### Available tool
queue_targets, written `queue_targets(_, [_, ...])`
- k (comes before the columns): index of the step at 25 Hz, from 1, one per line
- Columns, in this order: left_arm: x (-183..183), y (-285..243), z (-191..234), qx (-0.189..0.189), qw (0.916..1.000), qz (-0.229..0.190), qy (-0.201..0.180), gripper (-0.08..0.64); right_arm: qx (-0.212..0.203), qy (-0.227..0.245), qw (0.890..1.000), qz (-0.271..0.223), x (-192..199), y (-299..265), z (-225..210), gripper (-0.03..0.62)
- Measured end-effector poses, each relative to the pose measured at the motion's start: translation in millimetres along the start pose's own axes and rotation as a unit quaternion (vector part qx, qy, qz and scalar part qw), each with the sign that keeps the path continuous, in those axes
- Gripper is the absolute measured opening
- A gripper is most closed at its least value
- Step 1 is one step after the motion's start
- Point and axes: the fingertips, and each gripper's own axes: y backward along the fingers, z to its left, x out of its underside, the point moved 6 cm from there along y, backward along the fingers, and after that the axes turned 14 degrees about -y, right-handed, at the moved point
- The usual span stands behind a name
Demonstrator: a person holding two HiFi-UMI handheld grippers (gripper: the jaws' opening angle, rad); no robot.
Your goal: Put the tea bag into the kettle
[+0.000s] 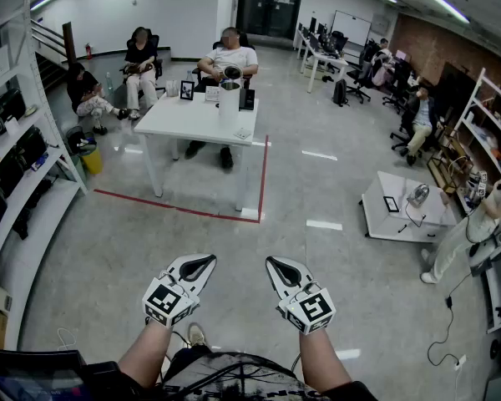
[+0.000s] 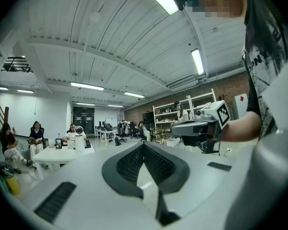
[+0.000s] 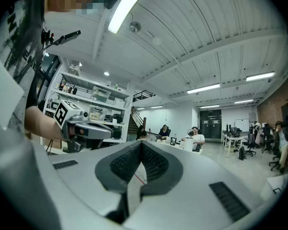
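The white kettle (image 1: pixel 229 103) stands far ahead with its lid up, on the white table (image 1: pixel 184 122). A small pale item (image 1: pixel 244 134) lies by the kettle's base; it is too small to tell whether it is the tea bag. My left gripper (image 1: pixel 202 263) and right gripper (image 1: pixel 276 265) are held side by side at waist height over the floor, well short of the table, both shut and empty. In the left gripper view the kettle (image 2: pixel 79 142) shows small at the left past the closed tips (image 2: pixel 144 144). In the right gripper view the kettle (image 3: pixel 189 143) is distant beyond the closed tips (image 3: pixel 141 144).
Red tape (image 1: pixel 261 178) marks the floor around the table. Three people (image 1: pixel 227 57) sit behind it. Shelving (image 1: pixel 17 165) lines the left wall, with a yellow bin (image 1: pixel 92 159) beside it. A low white table (image 1: pixel 401 207) and a standing person (image 1: pixel 468 232) are at the right.
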Motion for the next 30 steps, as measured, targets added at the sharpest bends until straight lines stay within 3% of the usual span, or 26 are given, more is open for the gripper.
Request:
queue_targets(9, [-3.5,-2.2,-0.5,0.004,1.0,-0.003,-0.004,0.008,0.009,-0.009,1.0,-0.003,-0.7,2.6,-4.0,0.01])
queue_targets(20, [-1.4,-6.3,-12.0,-0.002,1.0,0.003,0.003,0.008,-0.009,-0.037,0.999,-0.025,-5.8,13.8,-11.6,0.011])
queue_targets(30, [22.2,-26.7,31.0,-0.004,0.9999,0.007,0.01,0.008,-0.019,-0.035,0.999,-0.035,-7.5,-29.6,-36.0,0.011])
